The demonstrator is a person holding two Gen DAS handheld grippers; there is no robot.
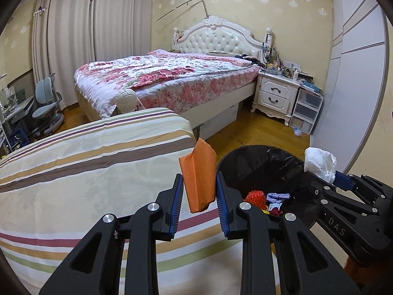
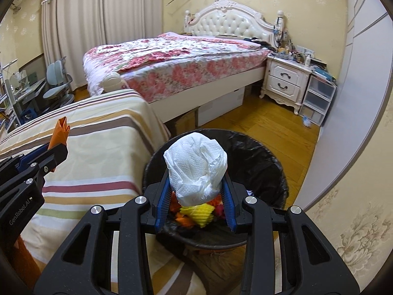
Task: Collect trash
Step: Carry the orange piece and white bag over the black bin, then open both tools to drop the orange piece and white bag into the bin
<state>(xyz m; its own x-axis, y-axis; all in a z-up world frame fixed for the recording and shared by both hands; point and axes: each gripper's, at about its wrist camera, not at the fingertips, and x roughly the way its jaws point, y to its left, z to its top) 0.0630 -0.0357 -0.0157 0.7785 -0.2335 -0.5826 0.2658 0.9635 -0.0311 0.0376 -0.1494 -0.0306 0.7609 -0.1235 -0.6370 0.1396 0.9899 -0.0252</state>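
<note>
My left gripper (image 1: 199, 184) is shut on a folded orange paper (image 1: 199, 174) and holds it over the edge of the striped bed, just left of the bin. My right gripper (image 2: 196, 179) is shut on a crumpled white tissue wad (image 2: 196, 167) and holds it above the open black-lined trash bin (image 2: 265, 157). The bin (image 1: 260, 164) holds several colourful scraps, red, yellow and orange among them. In the left wrist view the right gripper (image 1: 331, 177) with the tissue (image 1: 319, 162) is at the bin's right rim. In the right wrist view the left gripper (image 2: 57, 145) with the orange paper (image 2: 60, 132) is at the far left.
A bed with a striped cover (image 1: 86, 172) lies left of the bin. A floral-covered bed (image 2: 176, 59), a white nightstand (image 2: 285, 81) and clear plastic drawers (image 2: 316, 98) stand beyond on the wooden floor (image 2: 270, 127). A desk chair (image 1: 46, 103) stands far left.
</note>
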